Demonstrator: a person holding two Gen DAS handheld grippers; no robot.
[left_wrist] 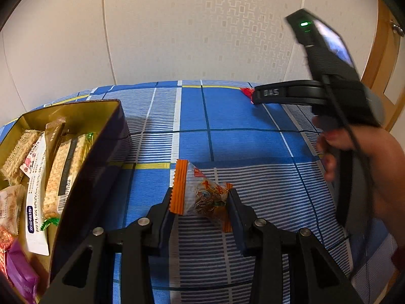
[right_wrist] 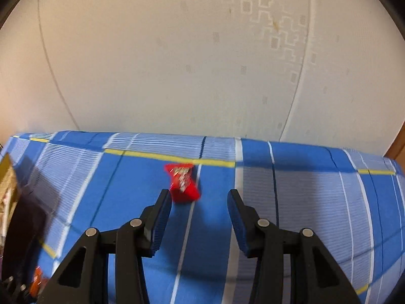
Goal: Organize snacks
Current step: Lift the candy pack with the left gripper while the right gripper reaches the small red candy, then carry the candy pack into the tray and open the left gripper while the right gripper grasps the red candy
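Note:
My left gripper [left_wrist: 201, 197] is shut on an orange-edged snack packet [left_wrist: 200, 192] and holds it just above the blue plaid cloth [left_wrist: 227, 116]. A gold-lined box [left_wrist: 83, 116] with several wrapped snacks stands at the left. My right gripper [right_wrist: 198, 197] is open over the cloth [right_wrist: 303, 197], with a small red snack packet [right_wrist: 183, 183] lying just beyond its left finger. In the left wrist view the right gripper [left_wrist: 255, 96] reaches to that red packet [left_wrist: 247, 92] at the far side.
A pale patterned wall runs behind the table. A wooden door frame [left_wrist: 379, 58] stands at the right. The dark box wall [right_wrist: 22, 228] shows at the left edge of the right wrist view.

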